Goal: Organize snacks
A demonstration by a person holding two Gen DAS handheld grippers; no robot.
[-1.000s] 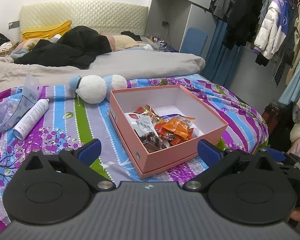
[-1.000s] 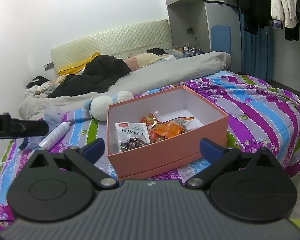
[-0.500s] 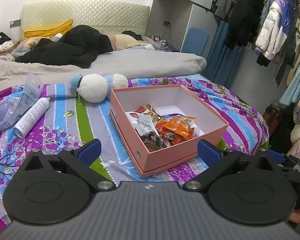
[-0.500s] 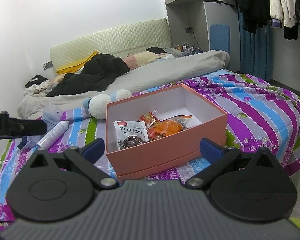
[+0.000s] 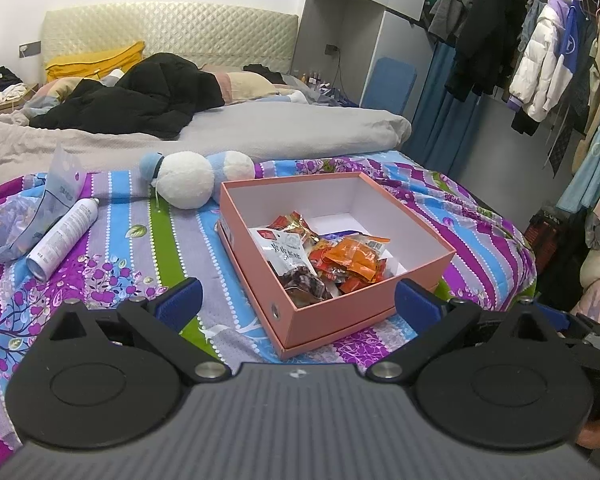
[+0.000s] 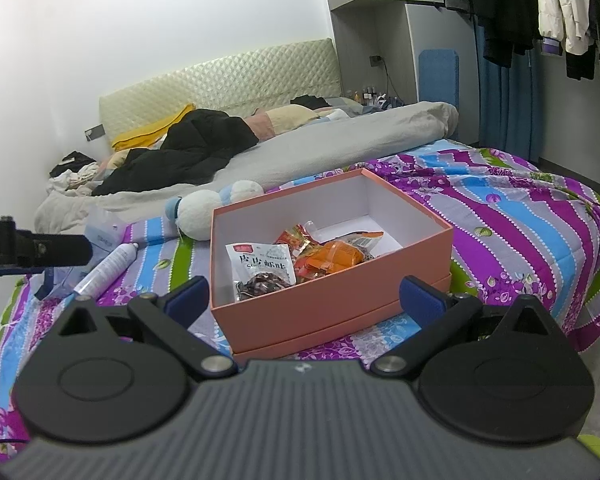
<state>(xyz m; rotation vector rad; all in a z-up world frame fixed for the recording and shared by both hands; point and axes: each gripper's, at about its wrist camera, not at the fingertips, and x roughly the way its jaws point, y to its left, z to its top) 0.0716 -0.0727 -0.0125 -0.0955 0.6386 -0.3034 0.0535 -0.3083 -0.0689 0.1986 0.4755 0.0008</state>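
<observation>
Plush toy, spray can on striped bedspread.

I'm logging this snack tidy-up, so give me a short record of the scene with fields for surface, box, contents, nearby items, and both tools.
surface: bedspread
box: pink box, open, no lid on
contents: snacks heaped at the near end
nearby: plush toy at the far left corner; spray can lying further left
left tool: open, empty
right tool: open, empty

Snack packets heaped in open pink box.
</observation>
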